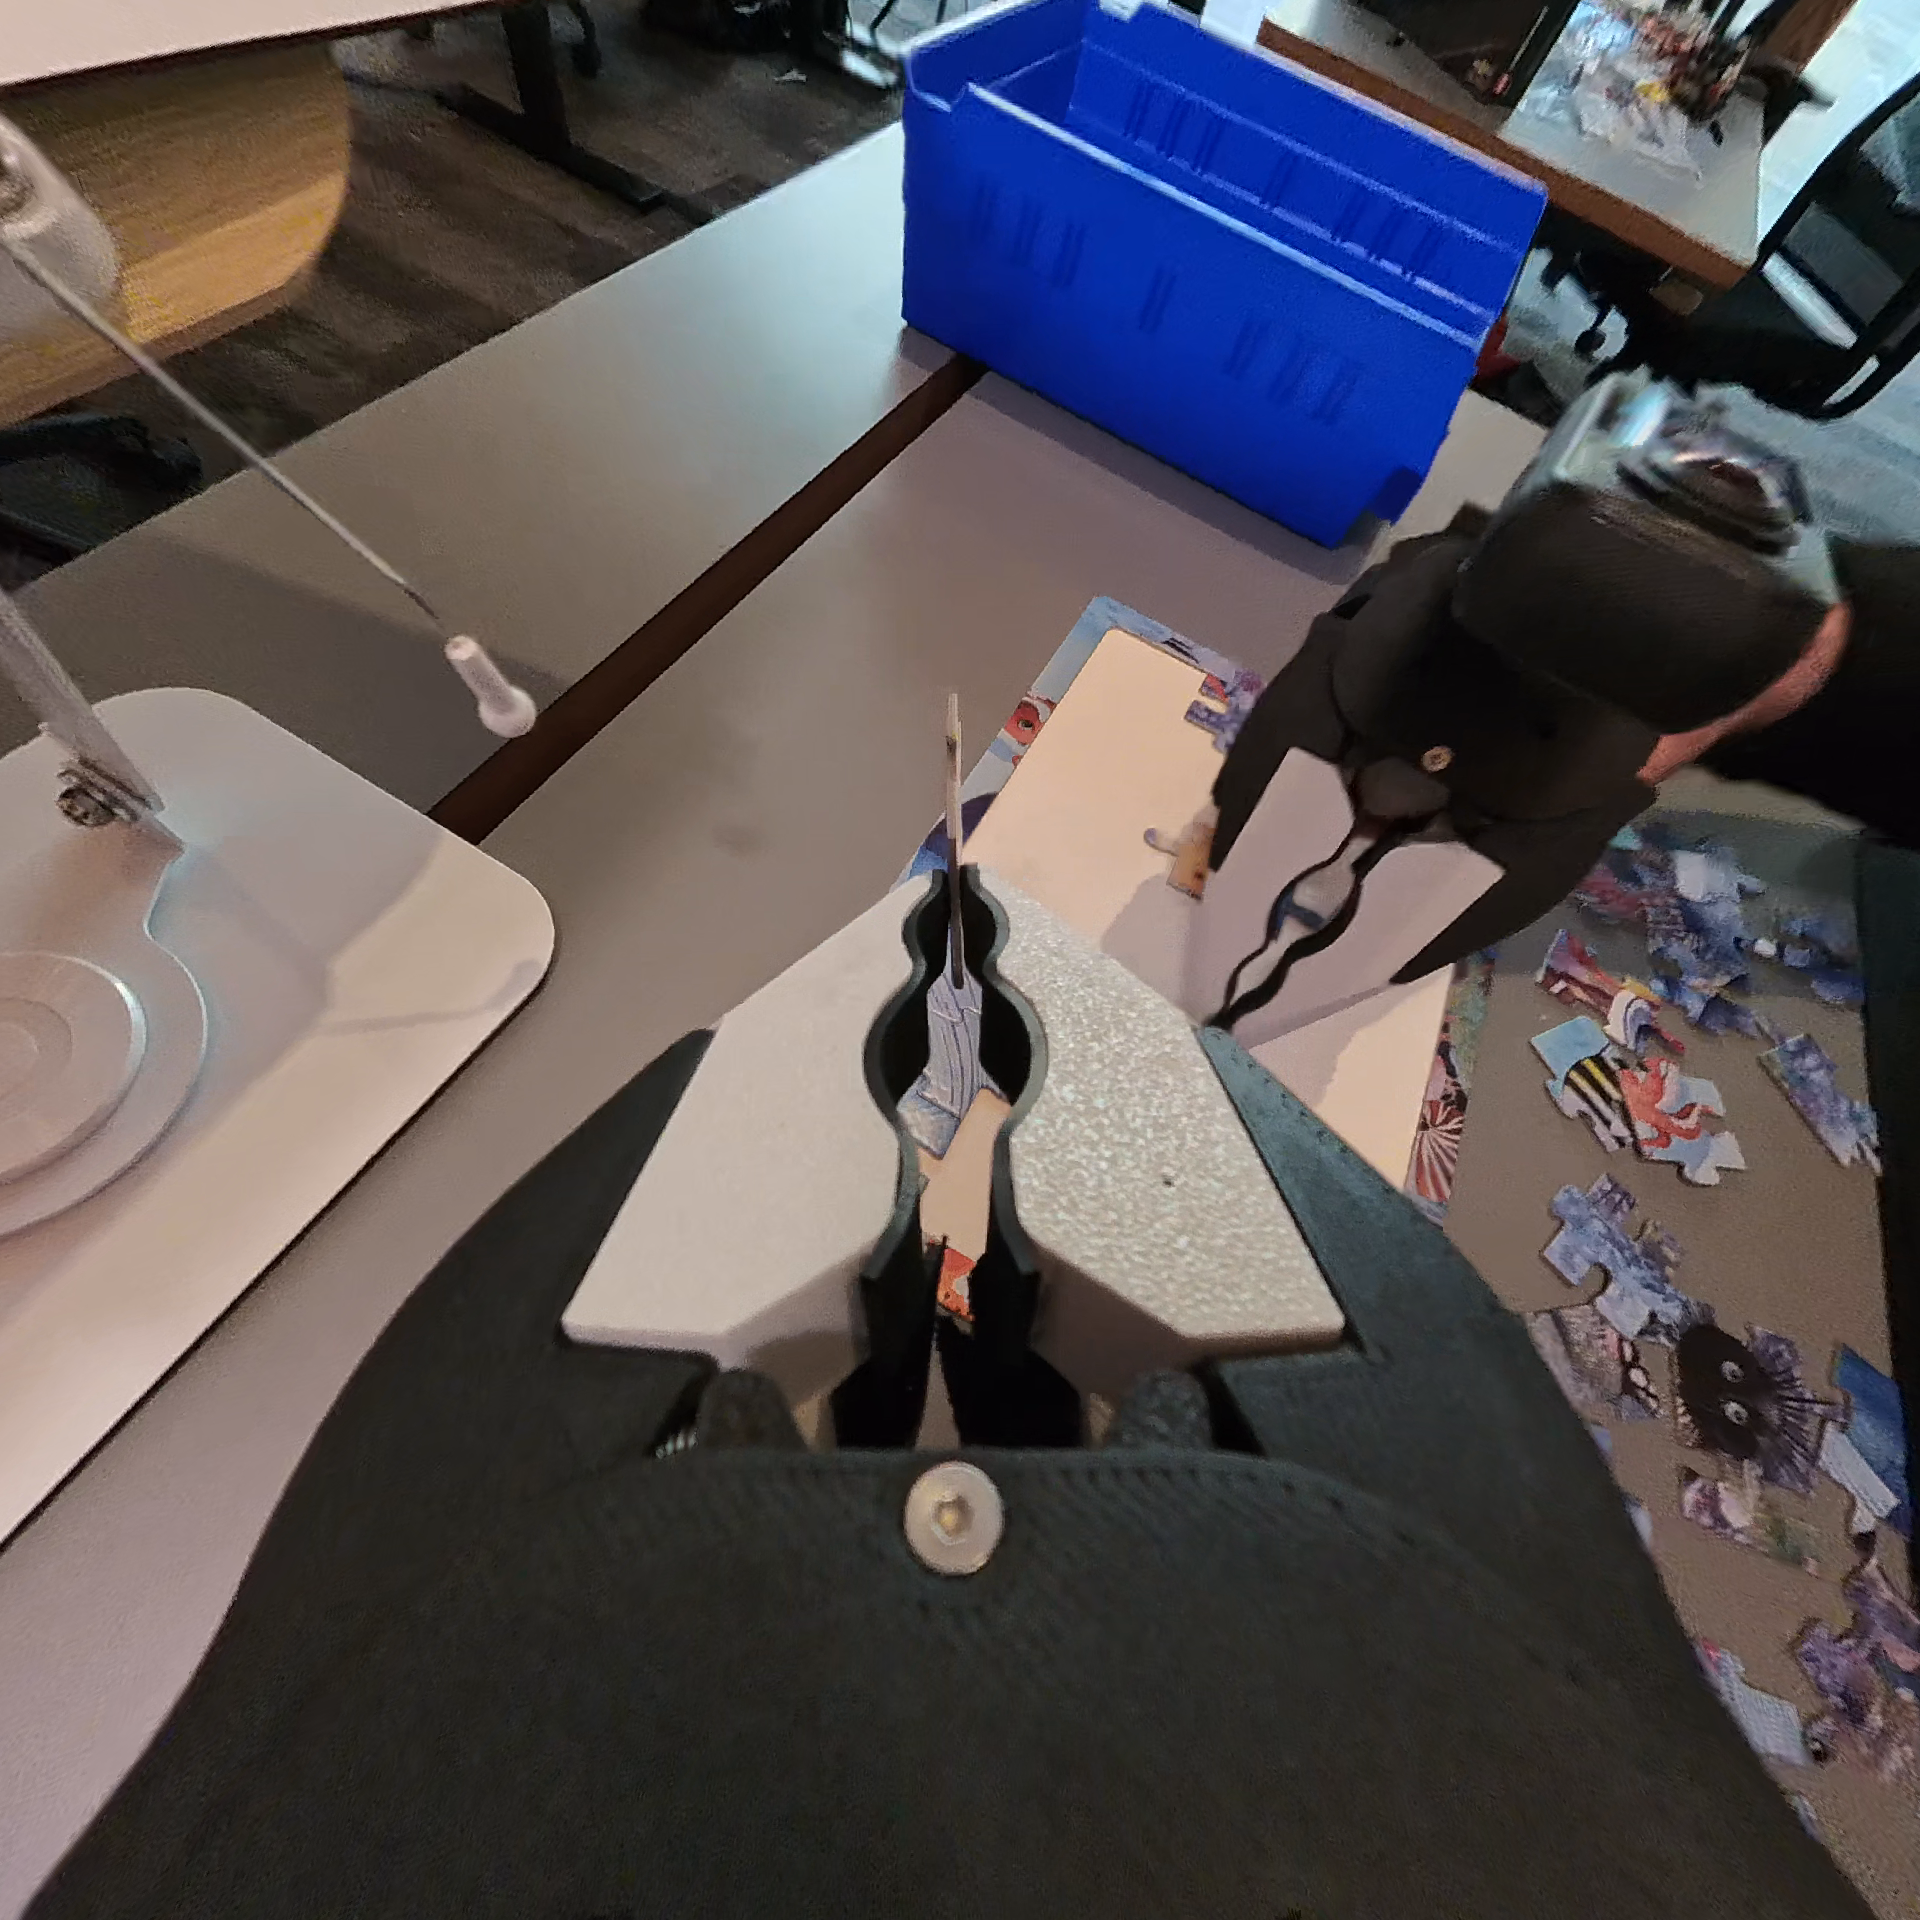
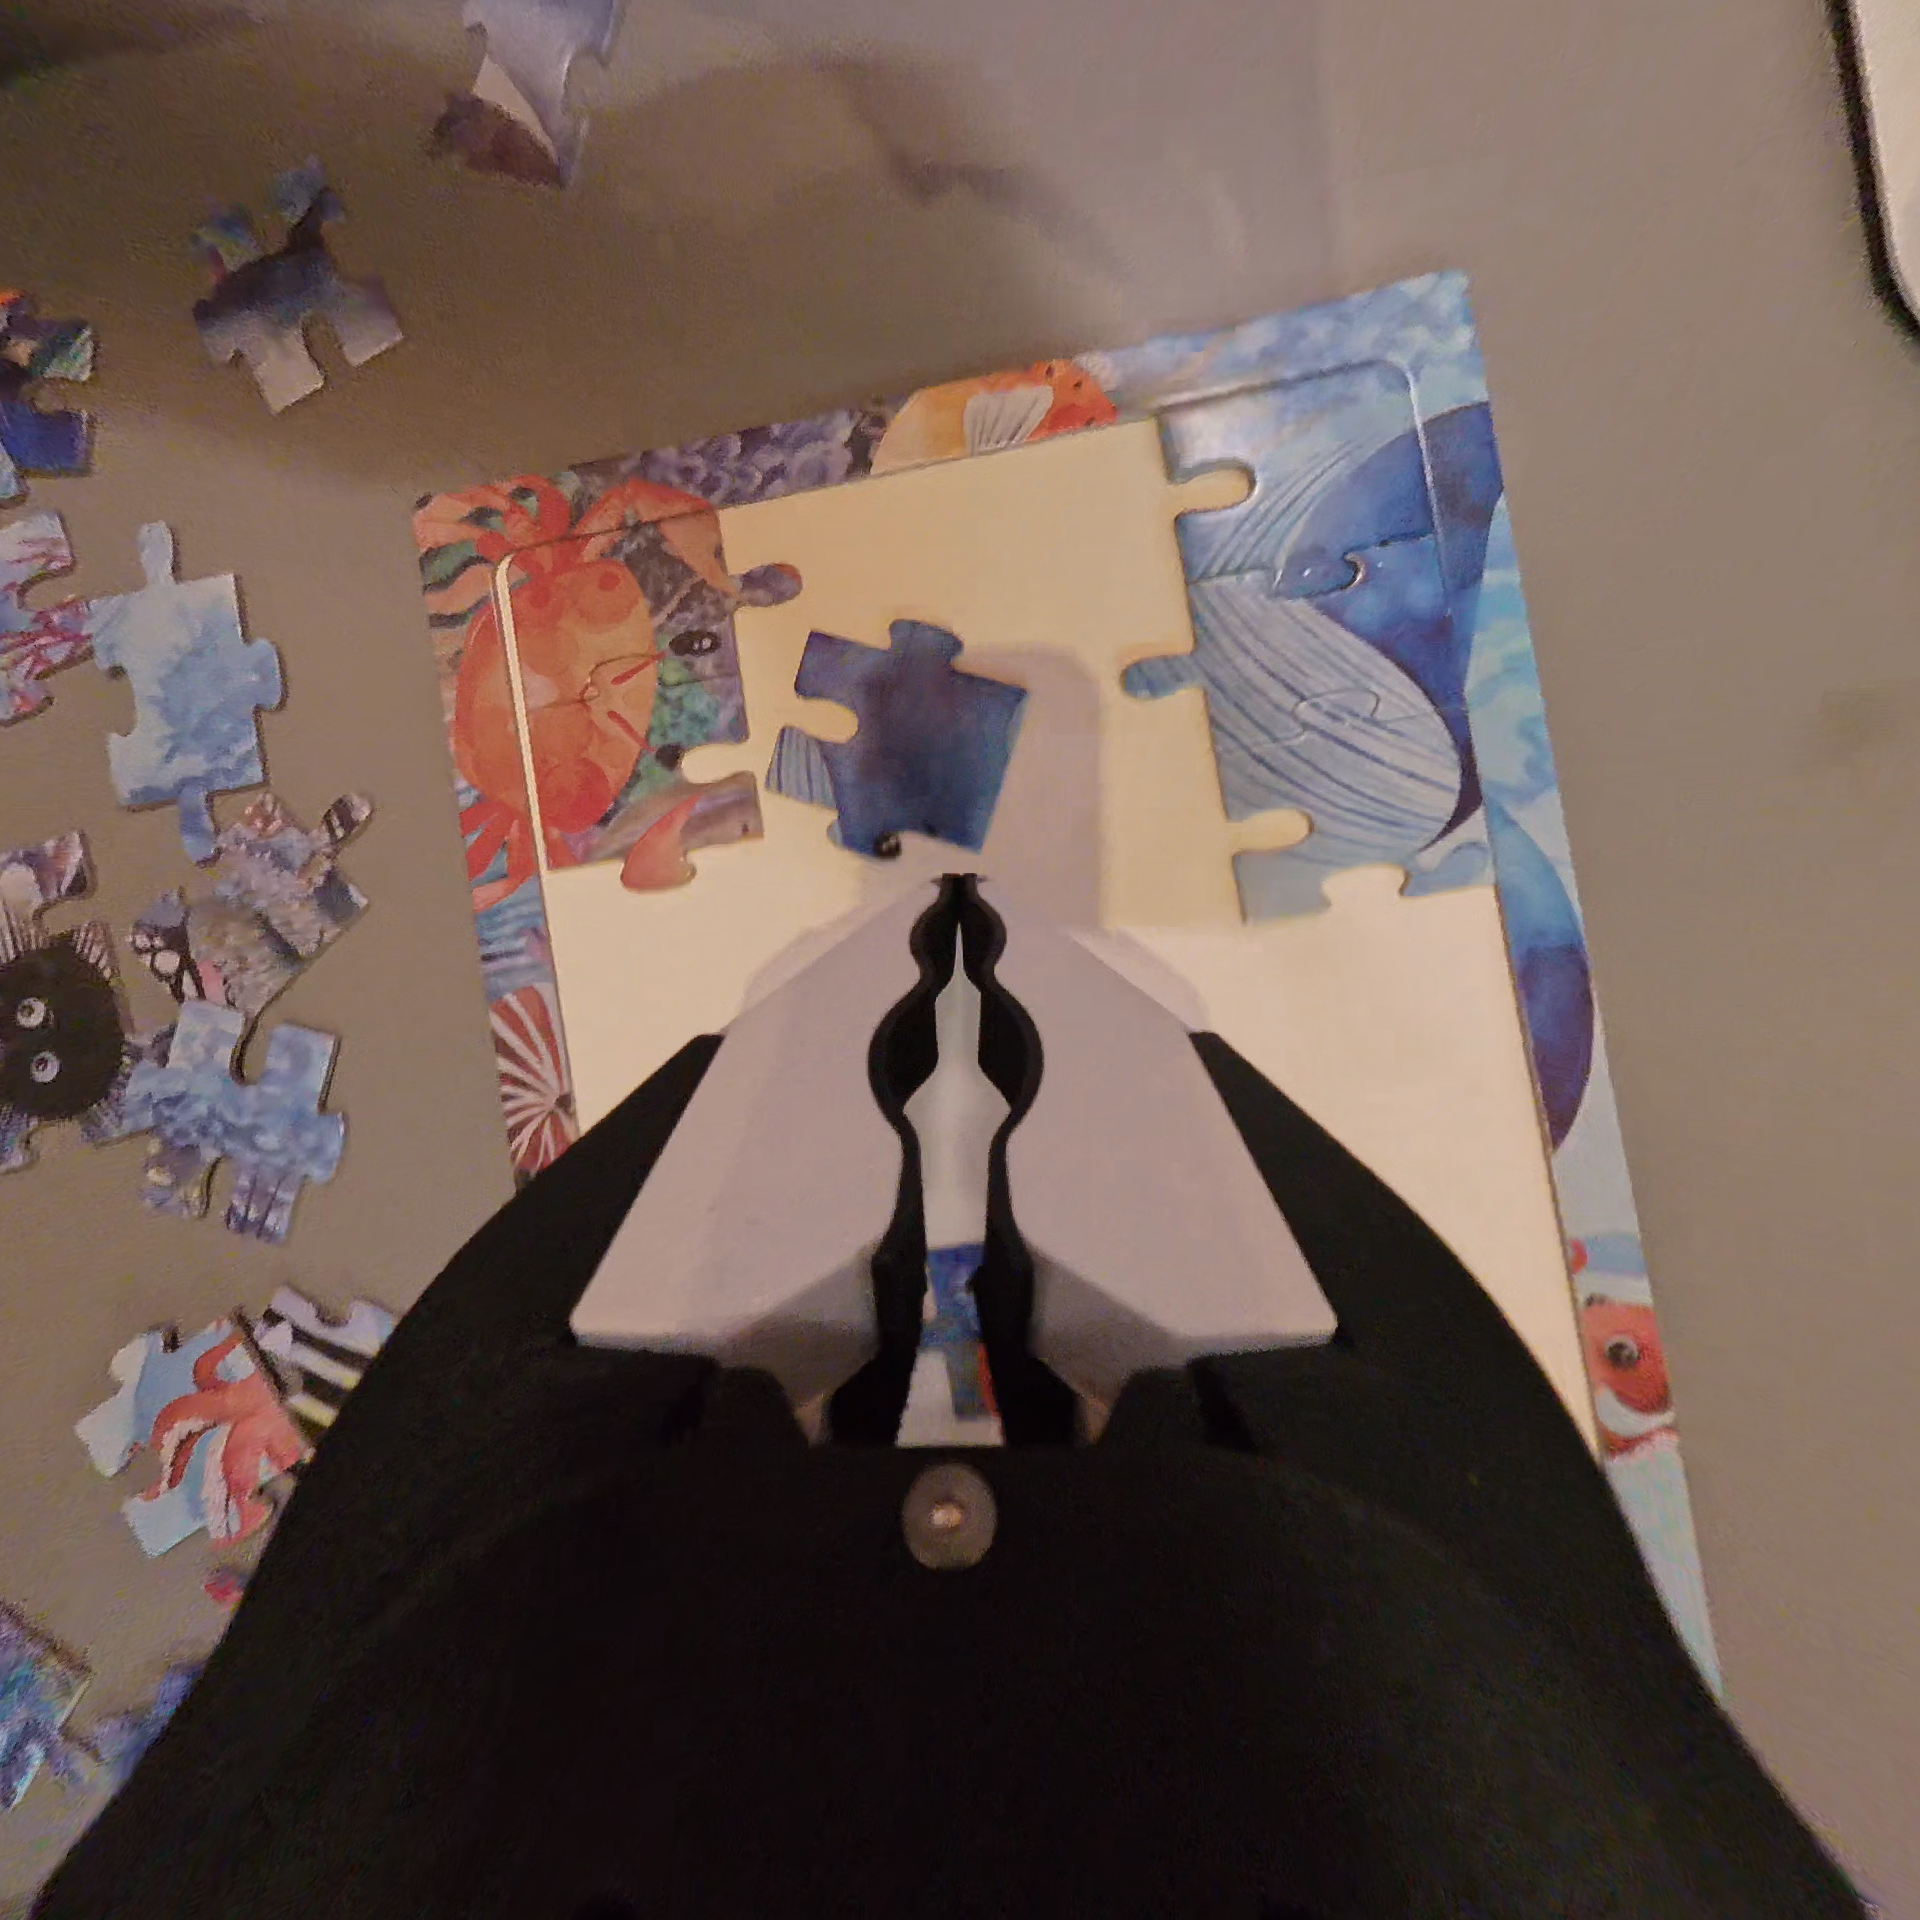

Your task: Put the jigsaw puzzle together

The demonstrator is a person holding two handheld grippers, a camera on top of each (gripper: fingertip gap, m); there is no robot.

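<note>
Setting: office or lab workroom.
Surfaces: grey laminate desks butted together.
Storage: blue plastic bin, 1 o'clock.
Floor: dark carpet, 11 o'clock.
Seating: black chair, 2 o'clock.

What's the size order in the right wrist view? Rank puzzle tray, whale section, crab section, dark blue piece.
1. puzzle tray
2. whale section
3. crab section, only slightly smaller
4. dark blue piece, smallest

The left hand-held gripper hides the near part of the puzzle tray, the loose pieces run off the right edge, and the blue bin is blurred.
</note>
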